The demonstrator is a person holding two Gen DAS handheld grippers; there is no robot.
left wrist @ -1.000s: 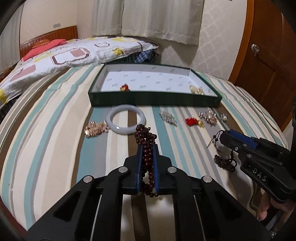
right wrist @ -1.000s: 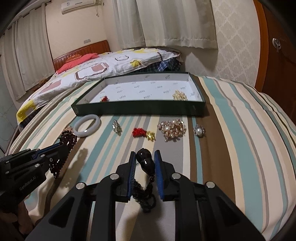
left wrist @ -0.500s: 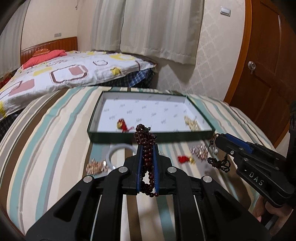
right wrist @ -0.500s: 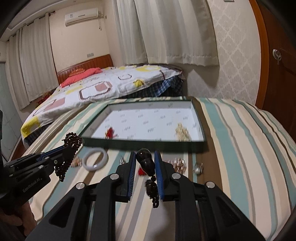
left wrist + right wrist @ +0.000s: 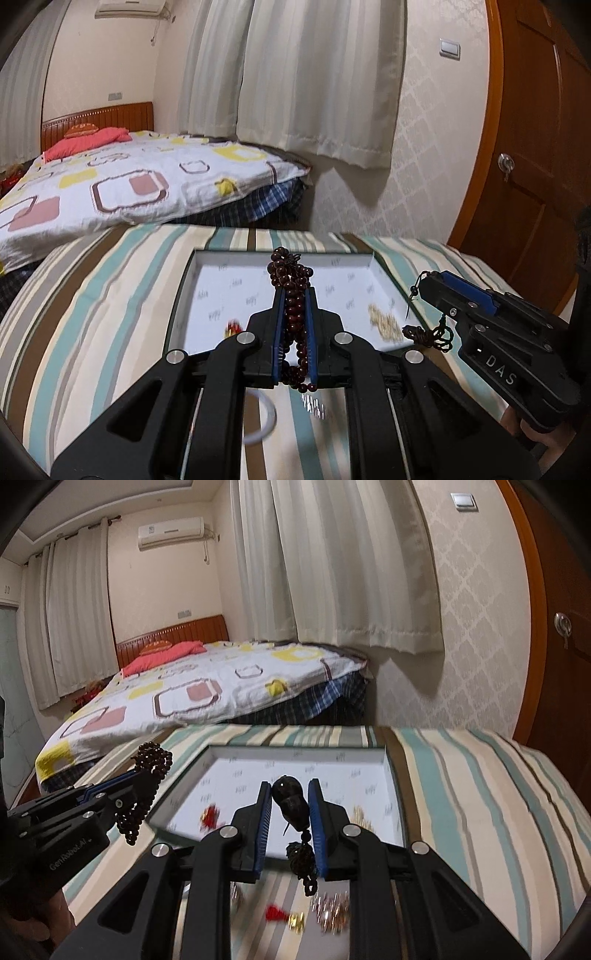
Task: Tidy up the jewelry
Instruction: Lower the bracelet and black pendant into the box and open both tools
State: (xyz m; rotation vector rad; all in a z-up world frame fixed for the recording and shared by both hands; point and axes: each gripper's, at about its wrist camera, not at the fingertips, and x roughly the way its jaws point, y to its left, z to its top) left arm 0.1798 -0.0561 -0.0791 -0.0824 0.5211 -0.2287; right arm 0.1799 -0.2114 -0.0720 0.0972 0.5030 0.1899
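Observation:
My left gripper [image 5: 294, 291] is shut on a dark red bead bracelet [image 5: 291, 277], held in the air over the near edge of the white-lined green box [image 5: 207, 291]. My right gripper [image 5: 290, 784] is shut on a black carved pendant [image 5: 290, 801], whose knotted cord hangs below the fingers, also above the box [image 5: 391, 775]. Each gripper shows in the other's view: the right gripper [image 5: 424, 280] at the right, the left gripper [image 5: 147, 771] at the left. Inside the box lie a red piece [image 5: 233, 328] and a gold piece [image 5: 386, 321].
On the striped cover below lie a white bangle [image 5: 266, 421], a silver brooch [image 5: 314, 404], a red-and-gold charm [image 5: 284, 915] and a pearl cluster [image 5: 332, 910]. A bed with a patterned quilt [image 5: 110, 184] stands behind. A wooden door [image 5: 535, 166] is at the right.
Both grippers rose with their pieces and moved forward toward the box. The loose jewellery on the cover has dropped to the bottom of both views, and the box now sits under the fingertips.

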